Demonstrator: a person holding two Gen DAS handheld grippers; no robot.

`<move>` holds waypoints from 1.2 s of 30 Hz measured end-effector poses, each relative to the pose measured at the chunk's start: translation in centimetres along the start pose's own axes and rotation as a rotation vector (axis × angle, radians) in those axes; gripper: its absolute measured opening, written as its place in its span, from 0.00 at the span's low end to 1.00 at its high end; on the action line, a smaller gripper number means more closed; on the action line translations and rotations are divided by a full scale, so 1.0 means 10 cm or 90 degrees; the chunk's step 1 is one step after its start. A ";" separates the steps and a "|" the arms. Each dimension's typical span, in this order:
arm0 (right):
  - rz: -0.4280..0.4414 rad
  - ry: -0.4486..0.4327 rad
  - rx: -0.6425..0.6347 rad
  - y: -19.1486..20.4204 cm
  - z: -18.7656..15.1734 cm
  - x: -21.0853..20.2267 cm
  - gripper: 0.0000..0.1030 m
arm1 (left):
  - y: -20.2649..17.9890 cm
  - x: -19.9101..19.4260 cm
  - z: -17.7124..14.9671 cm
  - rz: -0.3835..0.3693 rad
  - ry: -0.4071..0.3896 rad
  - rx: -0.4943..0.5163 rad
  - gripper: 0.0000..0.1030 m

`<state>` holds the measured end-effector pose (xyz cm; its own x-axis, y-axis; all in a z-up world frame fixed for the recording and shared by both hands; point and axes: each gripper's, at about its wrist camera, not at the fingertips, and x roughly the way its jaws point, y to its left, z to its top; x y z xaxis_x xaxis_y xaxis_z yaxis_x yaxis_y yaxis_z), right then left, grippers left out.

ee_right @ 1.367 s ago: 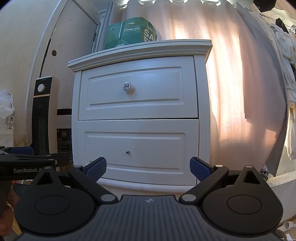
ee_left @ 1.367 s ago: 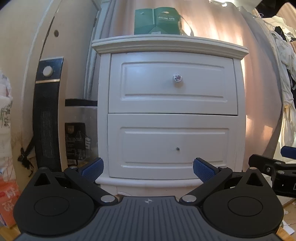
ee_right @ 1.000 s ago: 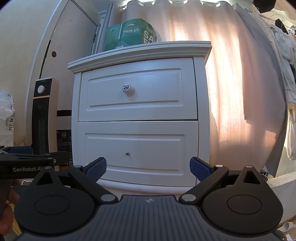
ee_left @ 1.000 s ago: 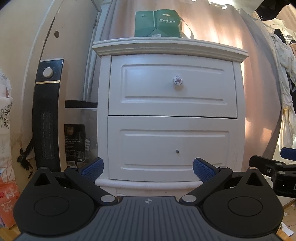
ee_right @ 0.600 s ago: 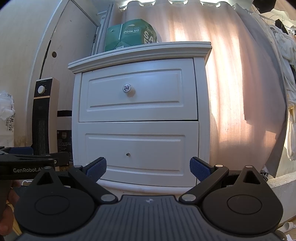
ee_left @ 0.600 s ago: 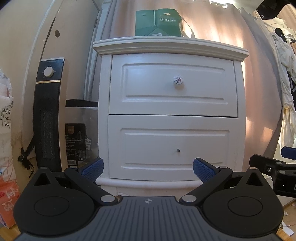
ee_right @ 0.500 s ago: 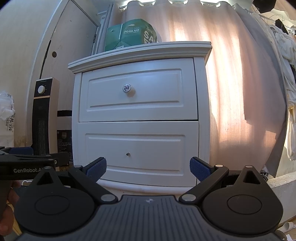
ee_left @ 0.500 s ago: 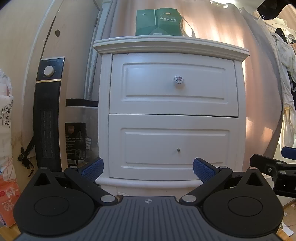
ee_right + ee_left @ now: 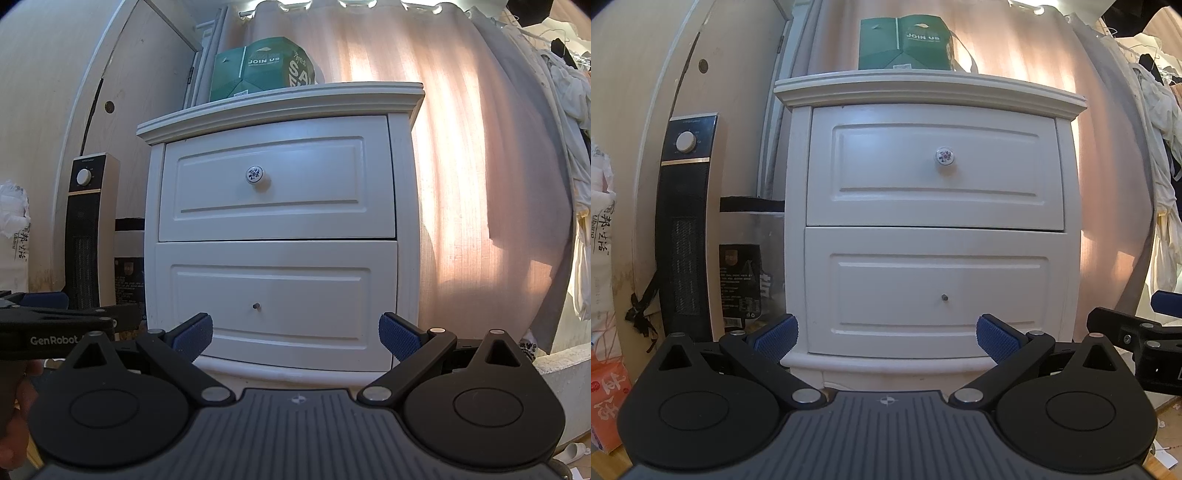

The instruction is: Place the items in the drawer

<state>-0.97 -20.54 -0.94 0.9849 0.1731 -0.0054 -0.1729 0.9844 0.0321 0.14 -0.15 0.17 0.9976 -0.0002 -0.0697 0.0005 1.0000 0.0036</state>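
Both pairs of jaws stand spread wide with nothing between them: the left gripper (image 9: 885,334) and the right gripper (image 9: 295,332) hang low, side by side, facing the white 2-drawer wooden nightstand (image 9: 932,221). Its upper drawer (image 9: 934,170) and lower drawer (image 9: 936,291) are both shut. The round white ceramic knob with a blue flower (image 9: 255,174) sits above and ahead of both grippers, apart from either; I cannot tell which is nearer it. A green cardboard box printed "JOIN US" (image 9: 905,44) rests on top, probably the item to store once 1 drawer is pulled out.
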 end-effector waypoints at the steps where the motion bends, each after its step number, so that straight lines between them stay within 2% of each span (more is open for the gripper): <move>1: 0.000 0.000 0.000 0.00 0.00 0.00 1.00 | 0.00 0.00 0.00 0.000 -0.001 0.000 1.00; 23: 0.000 0.002 0.003 -0.01 -0.01 -0.01 1.00 | -0.02 0.03 -0.02 -0.012 0.005 0.004 1.00; 27: -0.002 0.001 0.004 -0.03 -0.01 -0.01 1.00 | -0.02 0.07 -0.03 -0.001 -0.001 -0.002 1.00; 36: -0.009 -0.010 -0.003 -0.05 0.03 -0.01 1.00 | -0.16 0.30 -0.05 -0.037 -0.004 0.020 1.00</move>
<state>-0.98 -21.08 -0.62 0.9872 0.1595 0.0104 -0.1597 0.9868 0.0280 3.13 -1.75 -0.52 0.9962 -0.0580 -0.0652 0.0601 0.9977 0.0303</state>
